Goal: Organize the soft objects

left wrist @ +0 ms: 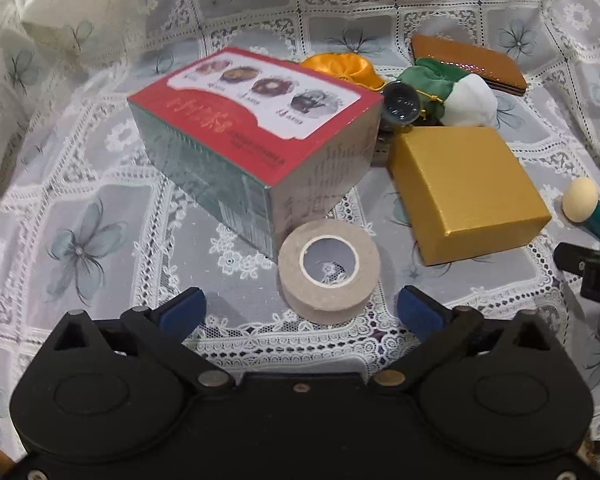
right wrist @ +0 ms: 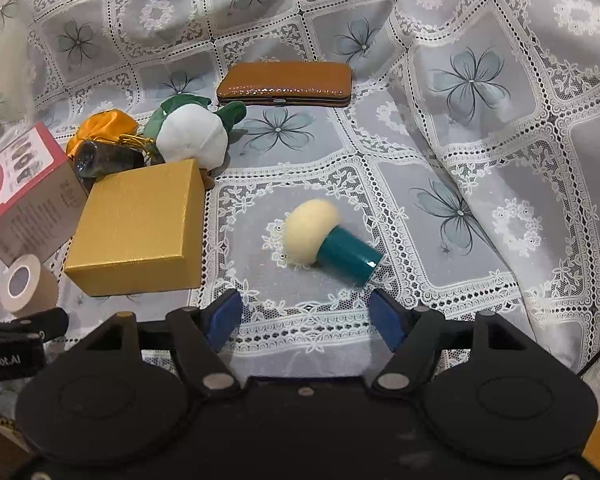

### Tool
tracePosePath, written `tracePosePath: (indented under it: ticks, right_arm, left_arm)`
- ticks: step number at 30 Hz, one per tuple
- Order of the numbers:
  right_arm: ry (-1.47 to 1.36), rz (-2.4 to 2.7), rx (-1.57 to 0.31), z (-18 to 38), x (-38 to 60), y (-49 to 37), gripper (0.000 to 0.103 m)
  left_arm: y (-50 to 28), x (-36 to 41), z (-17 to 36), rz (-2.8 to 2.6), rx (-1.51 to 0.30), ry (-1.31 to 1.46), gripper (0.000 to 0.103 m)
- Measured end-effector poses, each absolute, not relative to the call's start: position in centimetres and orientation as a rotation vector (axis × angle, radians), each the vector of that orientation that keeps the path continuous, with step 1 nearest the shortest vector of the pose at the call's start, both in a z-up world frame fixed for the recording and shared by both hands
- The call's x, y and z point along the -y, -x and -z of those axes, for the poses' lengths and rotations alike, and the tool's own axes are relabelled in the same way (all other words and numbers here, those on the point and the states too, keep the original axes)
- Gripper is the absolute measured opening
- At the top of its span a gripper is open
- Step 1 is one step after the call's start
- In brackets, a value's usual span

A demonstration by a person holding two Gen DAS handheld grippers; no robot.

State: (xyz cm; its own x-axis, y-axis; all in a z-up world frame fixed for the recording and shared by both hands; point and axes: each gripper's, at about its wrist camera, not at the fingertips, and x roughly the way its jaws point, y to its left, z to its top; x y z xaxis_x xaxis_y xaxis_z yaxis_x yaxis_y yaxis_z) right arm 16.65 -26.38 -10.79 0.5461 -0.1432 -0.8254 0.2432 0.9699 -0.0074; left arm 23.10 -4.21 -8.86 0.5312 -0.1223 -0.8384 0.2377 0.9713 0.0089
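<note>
Lower middle, left wrist view: left tool [left wrist: 302, 304], blue pads spread wide, nothing between them, hovering over the lace cloth [left wrist: 100, 184] on the surface.
Just ahead of it: tape roll [left wrist: 329, 270], lying flat, hole up, touching the near corner of the red box [left wrist: 256, 136].
Right of centre: gold box [left wrist: 466, 190], lid on, close beside the red box.
Upper middle: orange satin pouch [left wrist: 344, 68], green-and-white plush [left wrist: 446, 94] and a dark glass ball [left wrist: 400, 102], all bunched up behind the two boxes.
Upper right: brown case [left wrist: 468, 62], shut, flat on the cloth.
Right edge: powder puff [left wrist: 588, 208], cream head, teal handle.
Lower middle, right wrist view: right tool [right wrist: 306, 320], pads well apart too, gripping nothing.
Centre, right wrist view: powder puff [right wrist: 330, 242] on its side, just ahead of the pads, handle aimed lower right, well apart from the plush [right wrist: 192, 136] pile at upper left.
Left of centre: gold box [right wrist: 138, 228], tilted a bit.
</note>
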Motion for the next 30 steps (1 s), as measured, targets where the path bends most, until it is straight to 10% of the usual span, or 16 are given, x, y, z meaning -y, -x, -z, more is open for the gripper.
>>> tracePosePath:
  ticks: [8, 30]
  right_arm:
    - [-0.171, 0.214, -0.980, 10.6, 27.0, -17.2, 0.081]
    - [-0.326, 0.331, -0.934, 10.8, 29.0, -22.7, 0.066]
  left_arm:
    - [-22.8, 3.8, 9.2, 0.235, -0.975, -0.096, 0.101]
    - [-22.9, 3.9, 9.3, 0.228, -0.979, -0.106, 0.101]
